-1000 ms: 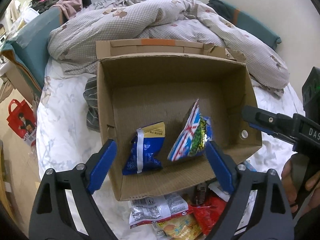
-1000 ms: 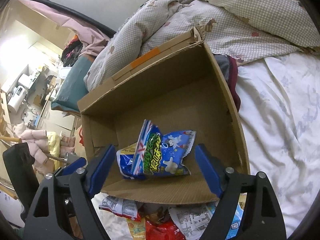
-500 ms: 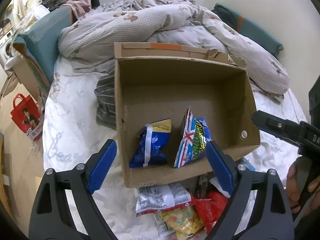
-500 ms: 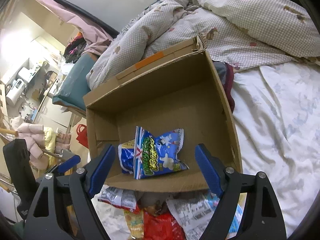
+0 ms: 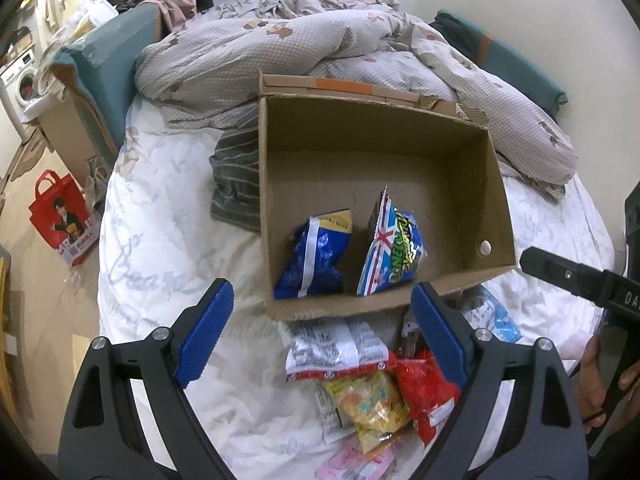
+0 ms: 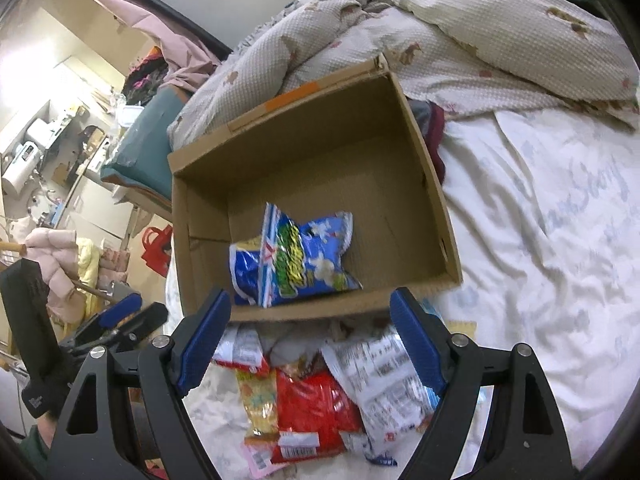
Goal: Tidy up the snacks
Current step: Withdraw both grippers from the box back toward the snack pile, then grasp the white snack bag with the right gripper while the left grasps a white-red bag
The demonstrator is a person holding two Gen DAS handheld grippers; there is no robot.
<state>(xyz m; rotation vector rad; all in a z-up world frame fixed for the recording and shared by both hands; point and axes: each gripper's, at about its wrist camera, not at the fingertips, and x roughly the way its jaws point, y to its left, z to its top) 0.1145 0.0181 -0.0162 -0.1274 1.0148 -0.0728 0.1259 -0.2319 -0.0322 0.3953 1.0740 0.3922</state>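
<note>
An open cardboard box [image 5: 492,184] [image 6: 436,200] lies on the bed. Inside stand a dark blue snack bag [image 5: 314,254] and a blue, white and green snack bag [image 5: 394,250] [image 6: 304,256]. In front of the box lies a pile of loose snacks: a white-and-red bag [image 5: 340,350], a yellow bag [image 5: 368,404] [image 6: 256,400], a red bag [image 5: 428,388] [image 6: 312,404] and a white printed bag [image 6: 380,376]. My left gripper [image 5: 320,328] is open and empty above the pile. My right gripper [image 6: 310,336] is open and empty above the pile too.
A crumpled checked duvet [image 5: 320,48] lies behind the box. A striped grey cloth [image 5: 236,180] lies at the box's left side. The bed's left edge drops to a floor with a red bag [image 5: 60,216]. The white sheet [image 6: 552,240] spreads to the right.
Both grippers have drawn back from the box, toward the near side. The snack pile now shows more fully below them. The two bags in the box have stayed put.
</note>
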